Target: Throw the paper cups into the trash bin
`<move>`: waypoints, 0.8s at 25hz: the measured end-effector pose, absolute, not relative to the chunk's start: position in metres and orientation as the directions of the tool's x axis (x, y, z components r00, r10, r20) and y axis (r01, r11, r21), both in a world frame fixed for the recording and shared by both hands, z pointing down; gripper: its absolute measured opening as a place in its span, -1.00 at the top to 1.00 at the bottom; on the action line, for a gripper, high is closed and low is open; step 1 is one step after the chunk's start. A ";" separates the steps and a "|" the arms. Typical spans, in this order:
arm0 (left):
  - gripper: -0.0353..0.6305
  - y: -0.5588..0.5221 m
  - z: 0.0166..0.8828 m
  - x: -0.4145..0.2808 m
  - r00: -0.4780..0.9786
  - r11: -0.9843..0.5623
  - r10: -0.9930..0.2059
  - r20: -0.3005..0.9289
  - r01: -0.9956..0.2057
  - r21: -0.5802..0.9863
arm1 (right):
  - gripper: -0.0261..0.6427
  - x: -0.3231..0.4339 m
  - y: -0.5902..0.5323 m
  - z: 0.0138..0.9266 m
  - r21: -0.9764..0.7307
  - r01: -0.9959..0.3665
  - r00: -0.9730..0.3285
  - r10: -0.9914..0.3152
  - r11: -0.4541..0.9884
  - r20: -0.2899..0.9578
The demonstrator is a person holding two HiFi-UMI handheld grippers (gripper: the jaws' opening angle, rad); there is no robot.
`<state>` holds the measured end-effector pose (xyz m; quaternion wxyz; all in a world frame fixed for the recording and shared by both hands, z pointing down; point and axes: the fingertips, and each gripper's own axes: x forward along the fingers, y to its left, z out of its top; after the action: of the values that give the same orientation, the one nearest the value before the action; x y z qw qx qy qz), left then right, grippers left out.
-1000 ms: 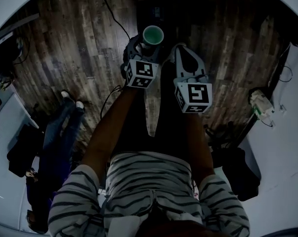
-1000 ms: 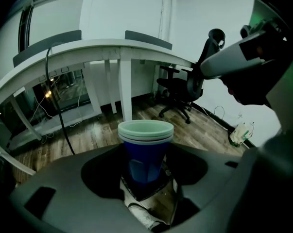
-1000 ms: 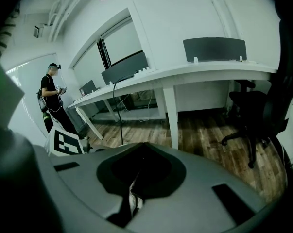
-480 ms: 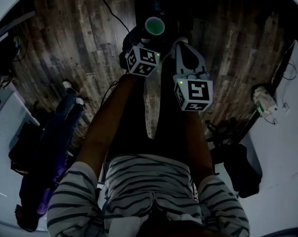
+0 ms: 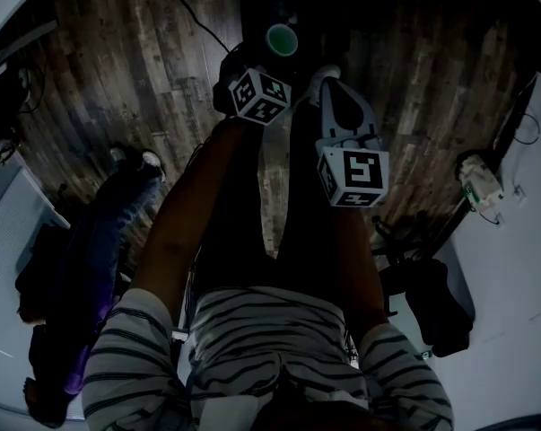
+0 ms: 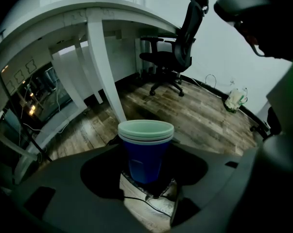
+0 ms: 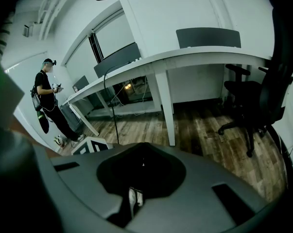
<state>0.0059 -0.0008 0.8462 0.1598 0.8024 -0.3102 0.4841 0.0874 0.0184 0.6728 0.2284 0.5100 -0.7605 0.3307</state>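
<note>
1. Room: dark wood-plank floor (image 5: 117,88), long white desk (image 6: 95,13) on white legs, black office chair (image 6: 173,57) near the far wall.
2. Head view looks down on a striped shirt (image 5: 270,330) and both forearms, stretched fwd over the floor.
3. L gripper (image 6: 147,181): jaws clamped on a nested stack of paper cups (image 6: 145,149), pressing the lower blue wall from both sides. Stack is upright, mouth up.
4. Cups are blue outside, pale green inside; approx. three rims show, one in another.
5. In head view the cups appear as a green ring just ahead of the L marker cube (image 5: 259,97), held up off the floor. Area beyond them is too dim to make out.
6. R gripper (image 7: 131,188): jaws together, nothing btwn them. It sits just beside the L one, a bit nearer the body, w/ its marker cube (image 5: 353,176) facing up.
7. Right gripper view: another person (image 7: 46,101) stands at far left, next to the desk row.
8. Thin black cable (image 5: 194,21) runs across the floor, L of the cups.
</note>
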 end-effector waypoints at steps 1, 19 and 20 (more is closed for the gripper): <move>0.04 -0.002 0.851 0.006 0.334 -0.765 -0.337 0.880 -0.642 -0.049 | 0.87 0.086 0.019 0.674 -0.272 -0.926 -0.377 -0.624 0.261 0.685; 0.04 -0.012 0.924 0.003 0.255 -0.876 -0.212 0.943 -0.478 -0.068 | 0.87 0.088 0.021 0.696 -0.295 -0.930 -0.366 -0.612 0.218 0.701; 0.04 -0.012 0.927 0.003 0.248 -0.886 -0.207 0.947 -0.457 -0.074 | 0.87 0.088 0.021 0.697 -0.298 -0.929 -0.368 -0.611 0.219 0.701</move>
<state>0.0034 -0.0122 0.9273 0.1089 0.7823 -0.2122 0.5755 0.0879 0.0211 0.6973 0.2248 0.5151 -0.7475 0.3541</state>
